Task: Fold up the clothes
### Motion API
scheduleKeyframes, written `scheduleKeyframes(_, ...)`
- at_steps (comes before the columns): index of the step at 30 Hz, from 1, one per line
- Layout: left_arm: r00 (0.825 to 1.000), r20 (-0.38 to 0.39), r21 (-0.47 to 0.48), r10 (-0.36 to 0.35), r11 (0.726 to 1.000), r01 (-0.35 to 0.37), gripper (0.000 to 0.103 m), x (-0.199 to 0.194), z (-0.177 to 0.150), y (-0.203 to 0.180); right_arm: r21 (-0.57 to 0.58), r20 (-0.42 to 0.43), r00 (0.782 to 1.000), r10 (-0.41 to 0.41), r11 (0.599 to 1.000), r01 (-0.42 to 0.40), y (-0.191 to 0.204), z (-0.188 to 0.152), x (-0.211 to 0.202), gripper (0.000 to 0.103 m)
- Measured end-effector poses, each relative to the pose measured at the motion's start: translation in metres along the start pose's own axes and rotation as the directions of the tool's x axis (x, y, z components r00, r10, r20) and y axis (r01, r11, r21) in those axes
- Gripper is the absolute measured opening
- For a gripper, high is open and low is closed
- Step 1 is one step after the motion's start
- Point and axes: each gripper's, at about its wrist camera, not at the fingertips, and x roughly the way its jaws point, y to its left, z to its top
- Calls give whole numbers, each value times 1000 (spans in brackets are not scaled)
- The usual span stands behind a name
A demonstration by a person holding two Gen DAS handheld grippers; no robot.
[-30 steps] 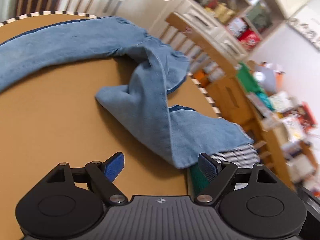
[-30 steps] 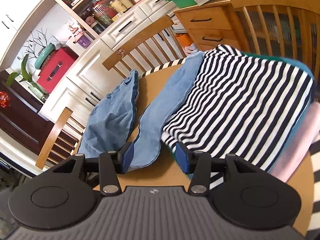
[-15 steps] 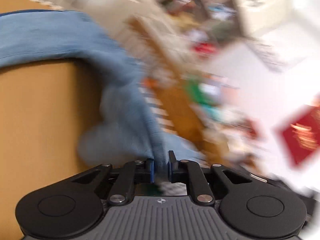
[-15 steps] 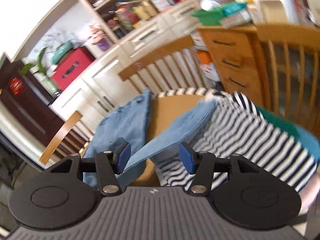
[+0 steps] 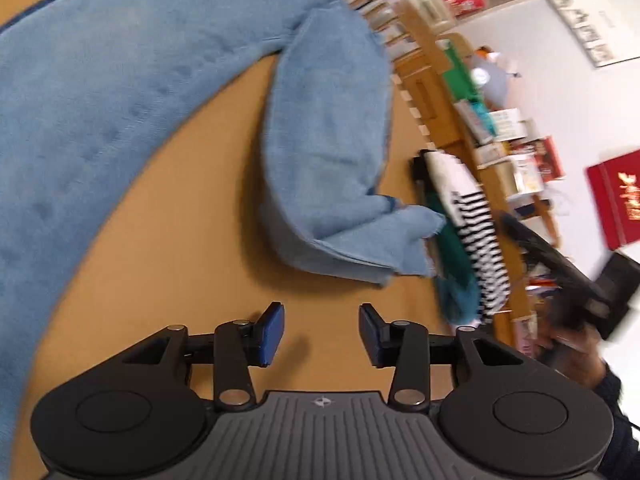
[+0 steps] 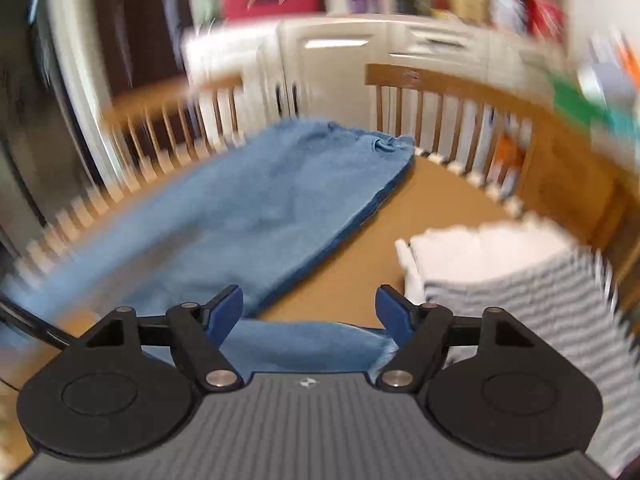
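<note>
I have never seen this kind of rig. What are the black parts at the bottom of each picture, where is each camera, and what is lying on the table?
Each black part is a hand-held two-finger gripper; a person carries one in each hand, with a camera looking along its blue fingers. One picture is from the left gripper, the other from the right gripper. On the brown table lie blue jeans, one leg doubled back, beside a pile topped by a striped shirt. Both grippers' jaws are opening; the left holds nothing, and the jeans hem under the right looks unpinched.
</note>
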Motion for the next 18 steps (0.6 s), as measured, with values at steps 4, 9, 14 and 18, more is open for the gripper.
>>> scheduleKeyframes(4, 999, 23, 23, -50, 999, 49, 59, 11, -6, -11, -246, -174, 982, 77, 962, -119, 35, -14, 43, 80)
scheduleKeyframes(9, 997, 39, 27, -71, 997, 69, 65, 16, -9, -21, -266, -294, 950, 105, 946, -186, 49, -28, 69, 20)
scheduleKeyframes(14, 993, 55, 1, -100, 995, 100, 70, -4, -14, -16, -10, -302, 937, 176, 982, -188, 42, -39, 51, 5)
scheduleKeyframes(18, 994, 43, 13, -105, 994, 105, 72, -22, -23, -13, -17, -265, 943, 199, 977, -211, 41, -44, 19, 13)
